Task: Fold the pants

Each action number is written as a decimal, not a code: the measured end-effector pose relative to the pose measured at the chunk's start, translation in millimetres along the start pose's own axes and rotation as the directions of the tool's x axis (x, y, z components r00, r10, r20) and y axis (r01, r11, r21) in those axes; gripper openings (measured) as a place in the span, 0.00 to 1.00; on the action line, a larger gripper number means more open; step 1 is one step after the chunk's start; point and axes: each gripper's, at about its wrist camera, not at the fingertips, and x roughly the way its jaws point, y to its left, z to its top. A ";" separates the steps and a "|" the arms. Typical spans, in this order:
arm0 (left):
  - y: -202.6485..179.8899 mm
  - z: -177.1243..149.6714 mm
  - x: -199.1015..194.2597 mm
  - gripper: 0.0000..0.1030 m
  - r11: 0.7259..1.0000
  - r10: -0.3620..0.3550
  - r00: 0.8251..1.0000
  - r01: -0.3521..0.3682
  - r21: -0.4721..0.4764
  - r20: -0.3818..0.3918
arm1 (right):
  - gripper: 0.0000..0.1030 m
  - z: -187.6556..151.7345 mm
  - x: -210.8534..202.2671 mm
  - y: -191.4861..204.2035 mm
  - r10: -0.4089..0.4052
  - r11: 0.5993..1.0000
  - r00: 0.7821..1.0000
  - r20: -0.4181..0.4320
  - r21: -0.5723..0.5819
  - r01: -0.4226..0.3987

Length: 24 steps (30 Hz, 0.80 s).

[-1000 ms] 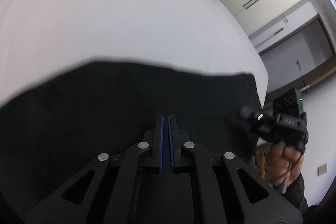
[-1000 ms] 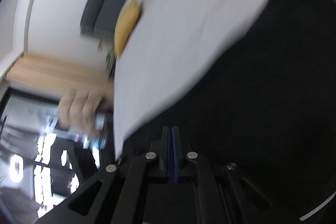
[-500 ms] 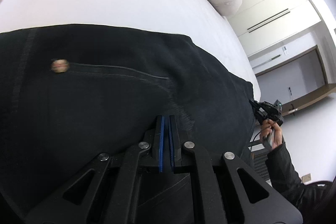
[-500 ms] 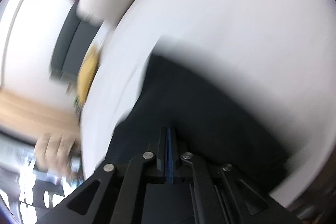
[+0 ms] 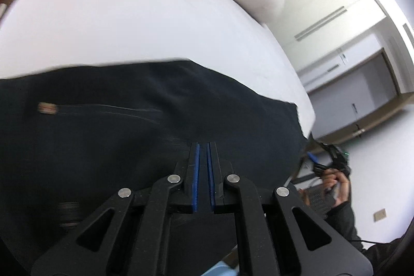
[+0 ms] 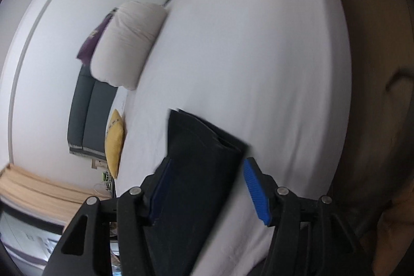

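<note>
Right jaws opening over pants; left pads together.

Right gripper [image 6: 207, 188] straddled the dark pants [image 6: 199, 172], unclamped; left gripper [image 5: 203, 172] closed, nothing visibly pinched. Pants lay on the white bed [image 6: 258, 56], pillow [image 6: 126, 43] at 10 o'clock. Probably soft, limp; grip stacked hems.

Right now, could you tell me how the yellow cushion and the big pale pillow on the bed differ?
The yellow cushion is mustard yellow, while the pale pillow is off-white. The cushion is much smaller and thinner; the pillow is bulky and puffy. A purple cloth lies against the pillow's far side, whereas nothing rests against the cushion. Both sit at the head end of the white bed, well away from the black pants.
</note>
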 end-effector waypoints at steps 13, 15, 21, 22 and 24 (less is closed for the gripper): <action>-38.1 -14.6 88.1 0.05 0.999 -0.046 0.988 0.044 -0.017 -0.149 | 0.35 3.6 36.5 -34.3 0.196 0.973 0.980 -0.035 0.127 -0.190; -37.2 -16.5 93.8 0.05 0.999 -0.044 0.988 0.040 -0.026 -0.151 | 0.35 4.0 40.0 -34.9 0.217 0.970 0.975 -0.044 0.125 -0.210; -31.2 -16.5 92.7 0.05 0.999 -0.043 0.987 0.038 -0.033 -0.154 | 0.35 8.9 54.3 -43.1 0.325 0.929 0.946 -0.005 0.191 -0.318; -32.1 -16.0 94.1 0.05 0.999 -0.042 0.987 0.037 -0.031 -0.156 | 0.35 10.0 57.8 -41.0 0.327 0.929 0.945 -0.003 0.184 -0.321; -34.2 -15.6 100.3 0.05 0.999 -0.036 0.986 0.032 -0.027 -0.162 | 0.29 12.8 65.3 -34.6 0.316 0.937 0.949 -0.008 0.160 -0.311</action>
